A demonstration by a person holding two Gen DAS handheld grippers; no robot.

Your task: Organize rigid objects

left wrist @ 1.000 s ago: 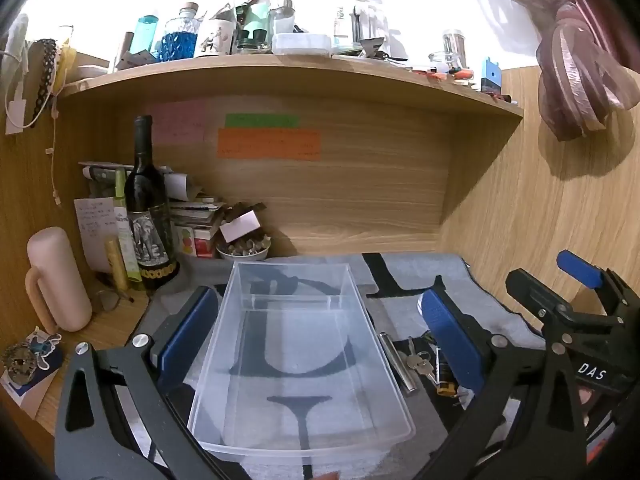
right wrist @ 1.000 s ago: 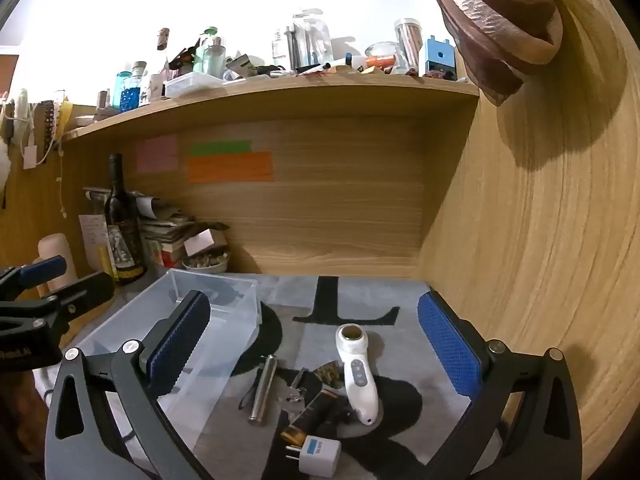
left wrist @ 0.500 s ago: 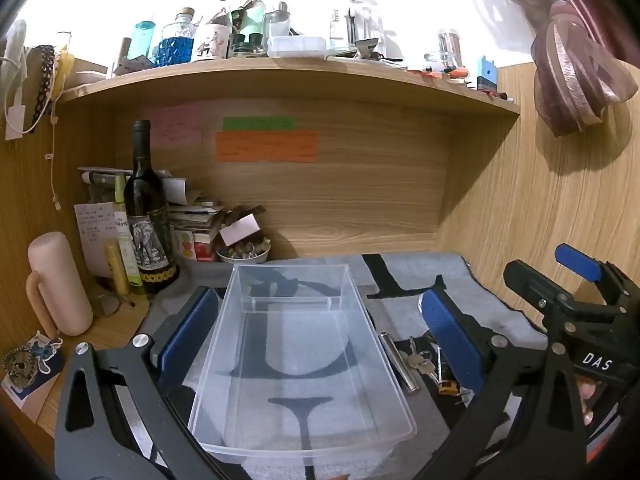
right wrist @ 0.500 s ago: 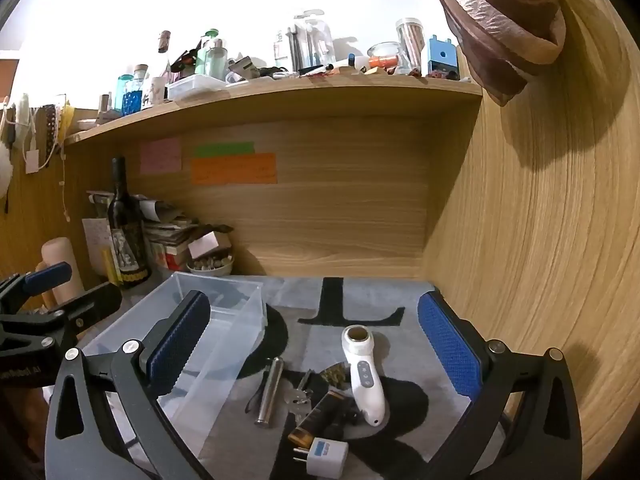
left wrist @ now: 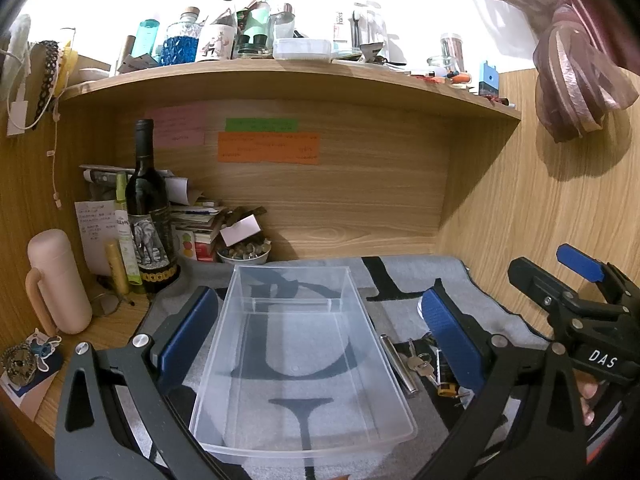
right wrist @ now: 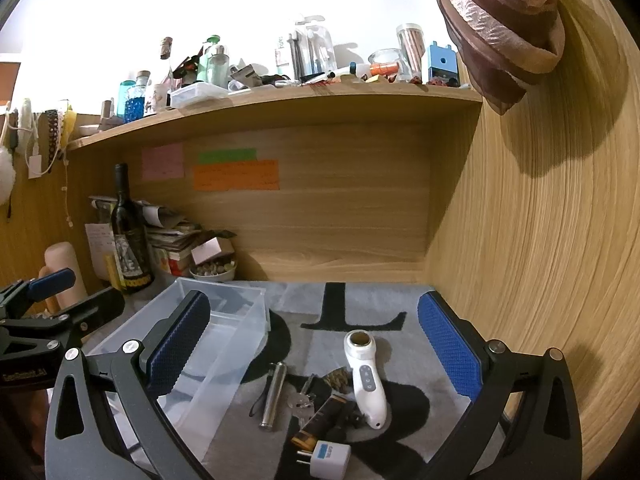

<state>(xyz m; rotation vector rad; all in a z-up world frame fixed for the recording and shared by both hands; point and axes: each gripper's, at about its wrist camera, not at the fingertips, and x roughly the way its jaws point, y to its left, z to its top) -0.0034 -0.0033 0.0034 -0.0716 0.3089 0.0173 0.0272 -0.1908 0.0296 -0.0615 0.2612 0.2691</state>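
Observation:
An empty clear plastic bin sits on a grey mat; it also shows in the right wrist view. My left gripper is open, its fingers either side of the bin, holding nothing. My right gripper is open above a pile to the bin's right: a white handheld device, a metal flashlight, keys, a black and gold tube and a white plug adapter. The flashlight and keys also show in the left wrist view.
A wine bottle, a pink flask, stacked books and a small bowl crowd the back left. A wooden wall stands close on the right. A cluttered shelf hangs overhead.
Both grippers have drawn back and risen slightly; the pile sits a bit further forward in the right view. Both stay open and nothing was picked up.

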